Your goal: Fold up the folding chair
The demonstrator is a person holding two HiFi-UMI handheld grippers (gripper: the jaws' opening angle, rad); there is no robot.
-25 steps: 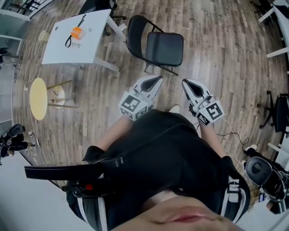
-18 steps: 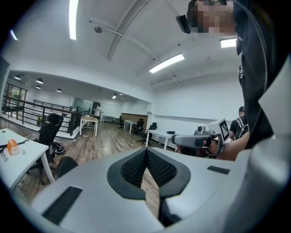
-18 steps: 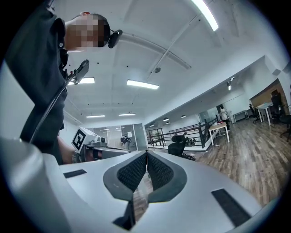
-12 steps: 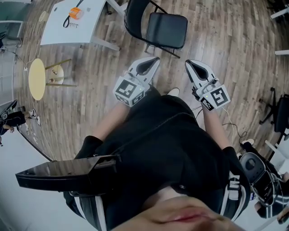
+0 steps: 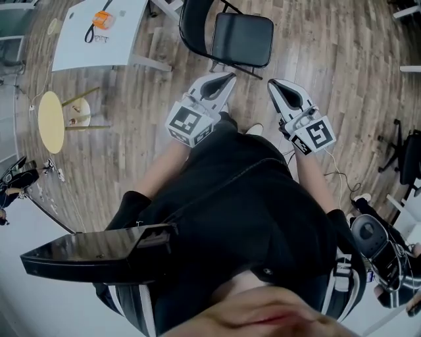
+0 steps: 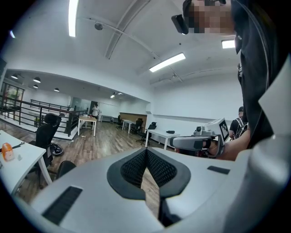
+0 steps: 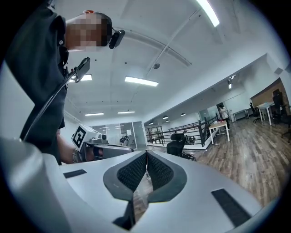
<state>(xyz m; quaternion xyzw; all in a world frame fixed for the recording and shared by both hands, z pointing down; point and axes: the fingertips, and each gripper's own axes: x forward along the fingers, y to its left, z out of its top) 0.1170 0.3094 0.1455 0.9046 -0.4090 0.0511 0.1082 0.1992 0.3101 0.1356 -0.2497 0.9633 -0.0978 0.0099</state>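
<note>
Both moved nearer the far folding chair (image 5: 242, 39), seemingly still unfolded; left gripper (image 5: 229, 77) and right gripper (image 5: 272, 84) jaws closed, empty.

Chair (image 5: 240, 39) stands on the floor (image 5: 329, 59) ahead of the person, top centre in the head view. Left tongs (image 5: 229, 76) and right tongs (image 5: 272, 83) sit side by side just short of it, apart from each other and from the chair. Worktop (image 5: 125, 39) is left of the chair, with a small item (image 5: 101, 20) on its far part. Round stool (image 5: 50, 122) is left of the left tongs, nearer the person than the worktop. Office chair (image 5: 411, 158) is at the far right edge.
</note>
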